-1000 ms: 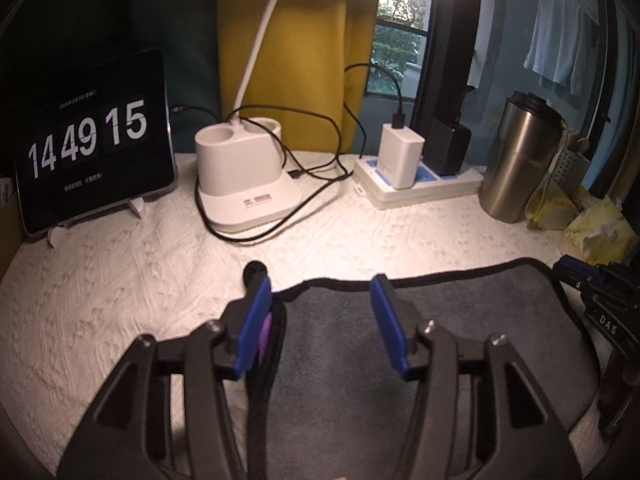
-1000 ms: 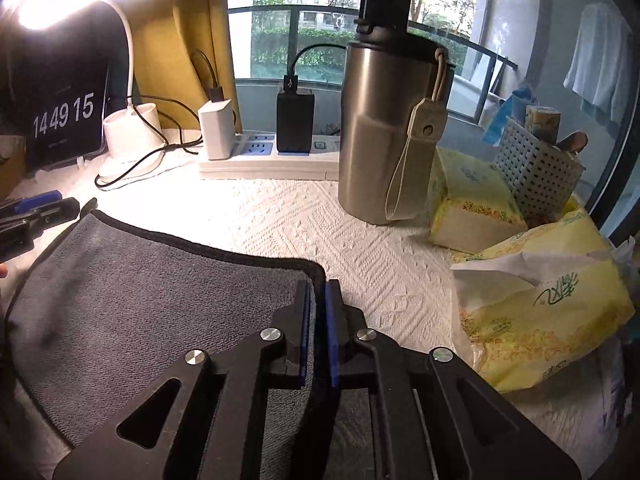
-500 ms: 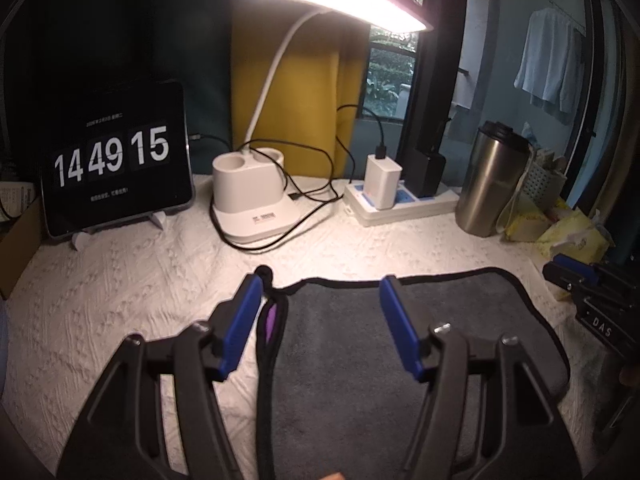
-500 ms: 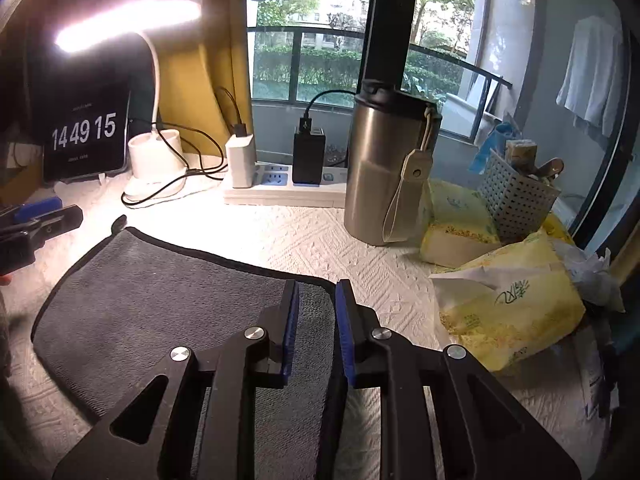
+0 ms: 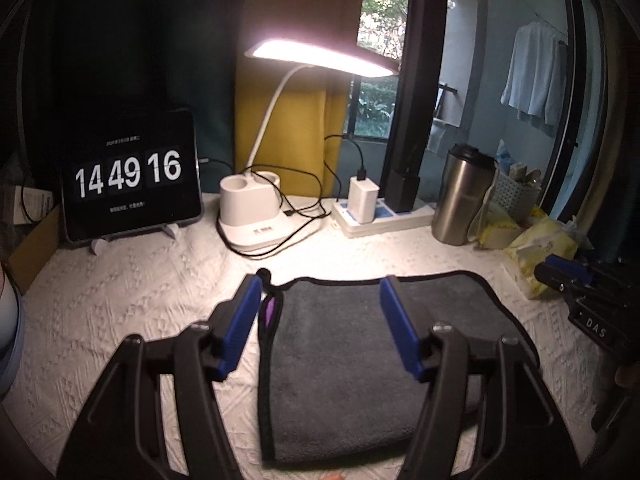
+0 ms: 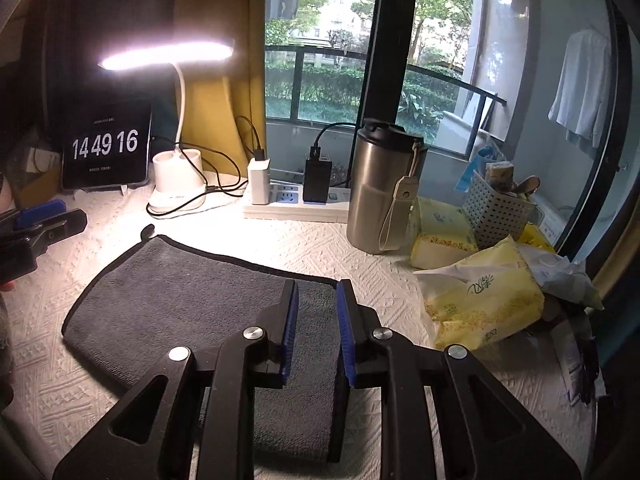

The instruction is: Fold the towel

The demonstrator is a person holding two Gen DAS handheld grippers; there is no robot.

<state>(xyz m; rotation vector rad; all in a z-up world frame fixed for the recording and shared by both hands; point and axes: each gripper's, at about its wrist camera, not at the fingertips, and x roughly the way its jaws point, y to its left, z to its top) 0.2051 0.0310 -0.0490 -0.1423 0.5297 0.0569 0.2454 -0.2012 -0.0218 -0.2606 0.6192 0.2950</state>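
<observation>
A dark grey towel (image 5: 344, 352) with black edging lies folded flat on the white textured cloth; it also shows in the right wrist view (image 6: 192, 312). My left gripper (image 5: 320, 300) is open and empty, raised above the towel's left part. My right gripper (image 6: 317, 304) is open with a narrow gap, empty, raised above the towel's right edge. The right gripper shows at the right edge of the left wrist view (image 5: 576, 284). The left gripper shows at the left edge of the right wrist view (image 6: 40, 220).
At the back stand a tablet clock (image 5: 132, 184), a lit white desk lamp (image 5: 256, 208), a power strip with chargers (image 5: 380, 212) and a steel tumbler (image 6: 380, 192). Yellow tissue packs (image 6: 484, 300) and a small basket (image 6: 500, 208) crowd the right side.
Both grippers have lifted up and back from the towel. The right gripper, shut on the towel's edge a second ago, has opened and let go. The towel lies still.
</observation>
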